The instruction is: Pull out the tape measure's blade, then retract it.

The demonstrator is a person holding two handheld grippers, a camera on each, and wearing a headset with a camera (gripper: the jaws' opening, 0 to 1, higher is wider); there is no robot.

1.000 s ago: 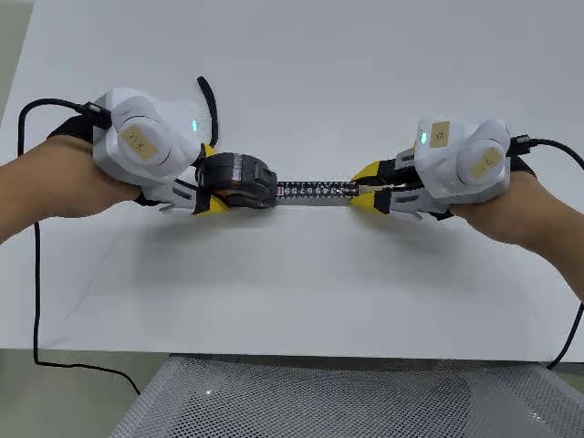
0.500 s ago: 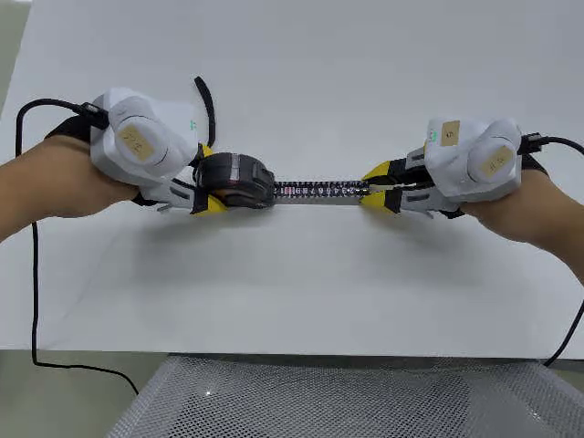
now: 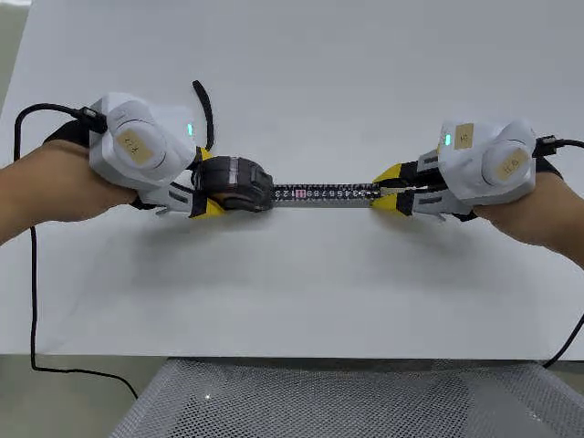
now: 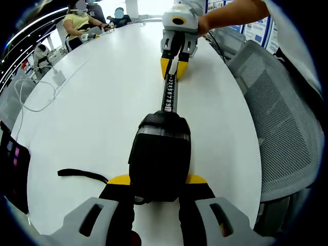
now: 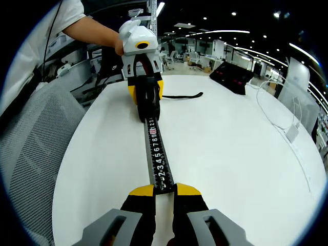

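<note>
White surface (a rounded tabletop, seen from above in the head view) carried the tape measure near its middle, between the two hands. The left claw was pinching the case across its flanks, one yellow tip on either side. The right claw was pressed together on the free end of the blade, which ran straight and level from case to tips, low over the surface. The case looked black and grey, blocky and rubbery. It was probably the heavy part and the sound place to hold, its soft shell unlikely to slip. The blade was narrow and dark, with pale numerals and one red mark near the case mouth. As thin sprung steel, it was judged stiff while short, liable to buckle if drawn far and to snap back sharply, so its end was best held through retraction. A black strap trailed behind the case.
</note>
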